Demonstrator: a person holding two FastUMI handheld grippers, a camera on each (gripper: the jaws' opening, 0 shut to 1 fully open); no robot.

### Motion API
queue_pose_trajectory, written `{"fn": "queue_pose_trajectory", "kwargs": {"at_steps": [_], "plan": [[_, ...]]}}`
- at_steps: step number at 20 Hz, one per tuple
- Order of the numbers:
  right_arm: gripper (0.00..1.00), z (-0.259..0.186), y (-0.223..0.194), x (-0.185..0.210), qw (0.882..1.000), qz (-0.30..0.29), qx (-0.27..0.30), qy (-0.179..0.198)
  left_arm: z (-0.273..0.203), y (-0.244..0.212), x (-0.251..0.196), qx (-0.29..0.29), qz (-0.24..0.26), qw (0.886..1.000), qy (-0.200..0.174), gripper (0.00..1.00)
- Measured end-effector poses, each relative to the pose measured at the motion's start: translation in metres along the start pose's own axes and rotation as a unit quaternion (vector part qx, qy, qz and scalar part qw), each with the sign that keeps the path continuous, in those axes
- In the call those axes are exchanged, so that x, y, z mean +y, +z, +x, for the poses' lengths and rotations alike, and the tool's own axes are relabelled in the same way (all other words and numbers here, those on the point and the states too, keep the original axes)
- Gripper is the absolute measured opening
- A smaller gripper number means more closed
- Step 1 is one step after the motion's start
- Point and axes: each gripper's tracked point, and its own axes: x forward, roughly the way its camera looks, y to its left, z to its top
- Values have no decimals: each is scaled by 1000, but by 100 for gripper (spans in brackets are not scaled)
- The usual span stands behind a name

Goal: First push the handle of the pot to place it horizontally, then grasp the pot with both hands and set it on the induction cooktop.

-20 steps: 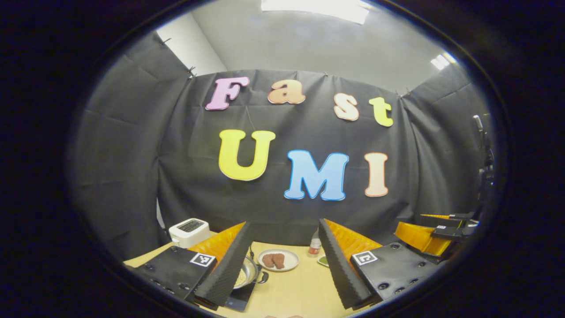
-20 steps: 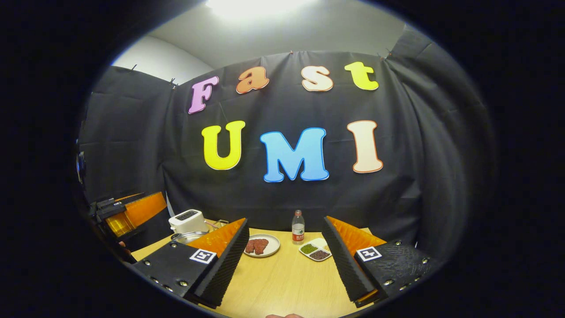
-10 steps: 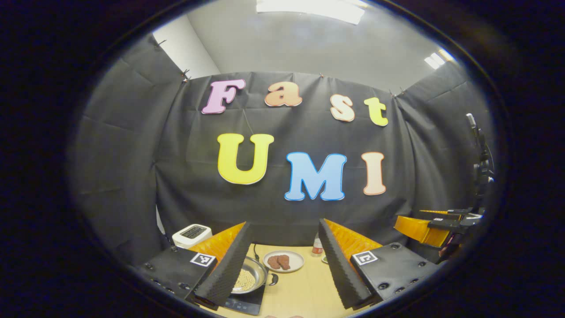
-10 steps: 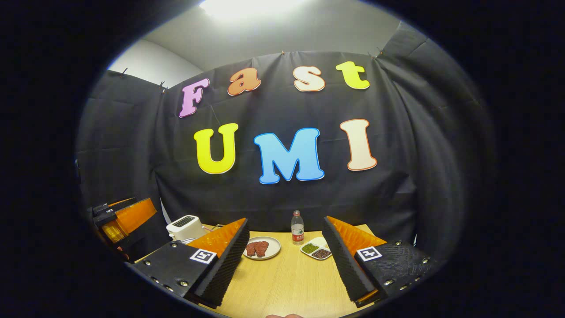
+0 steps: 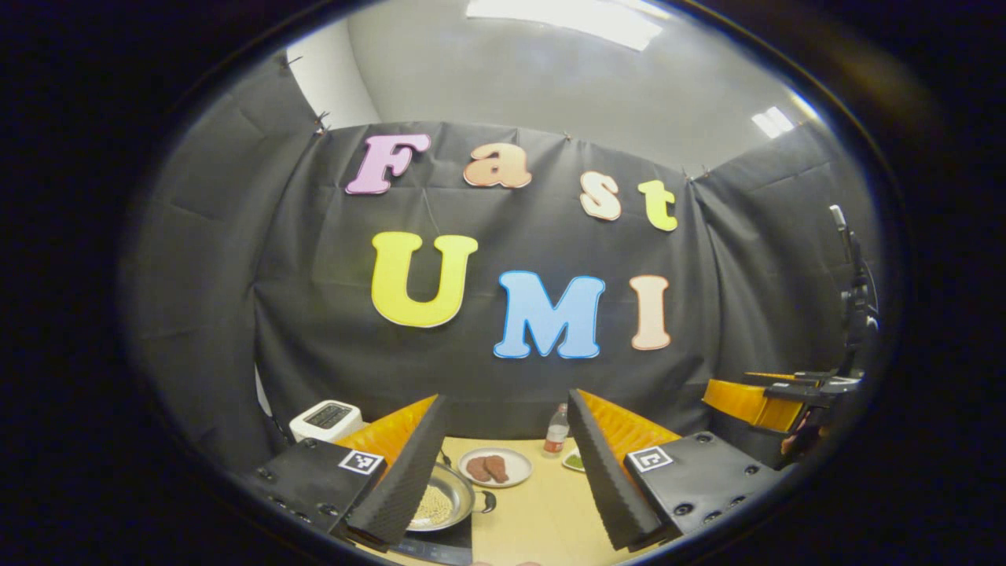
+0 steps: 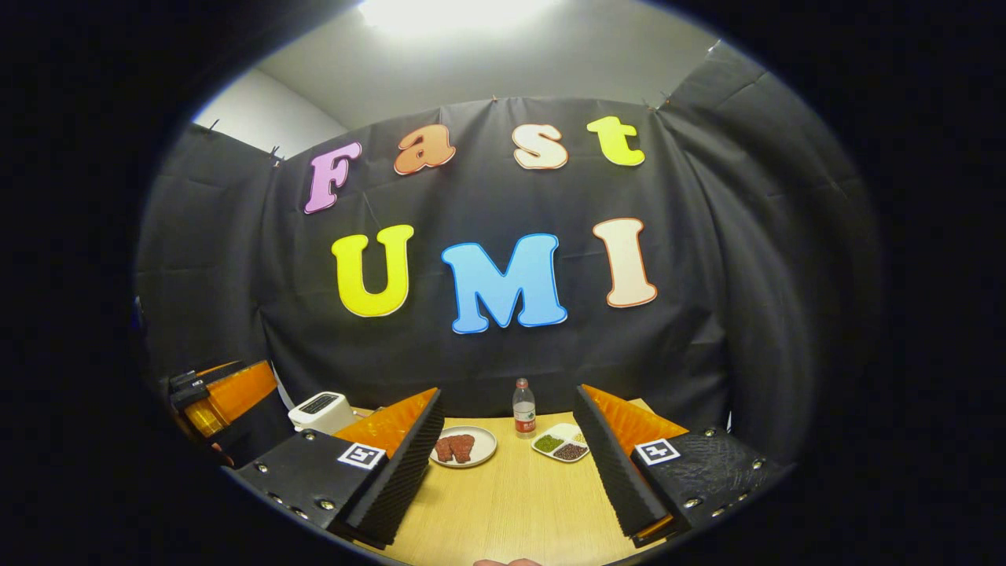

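Pot [image 5: 440, 503] sits on cooktop [image 5: 440, 542]; left tool [image 5: 503, 472] spread, empty; right tool [image 6: 507, 464] spread over bench [image 6: 511, 503]; bottle [image 6: 523, 409] label unreadable.

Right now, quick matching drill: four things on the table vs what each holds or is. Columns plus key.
1. pot
2. round plate
3. divided dish
4. toaster

A. green and dark fillings in compartments
B. white, slots on top
C. pale grains inside
D. two reddish-brown pieces

Pairs: 1-C, 2-D, 3-A, 4-B
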Motion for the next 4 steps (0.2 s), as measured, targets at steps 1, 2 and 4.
{"fn": "queue_pose_trajectory", "kwargs": {"at_steps": [1,2,4], "plan": [[99,-2,1,-3,1000,0,-2,-4,1,-3,-2,0,-3,1000,-5,97],[99,-3,2,-8,1000,-3,-5,-8,1,-4,-4,1,-1,1000,-8,96],[99,-3,2,-19,1000,-6,-7,-14,0,-7,-10,2,8,1000,-7,95]]}}
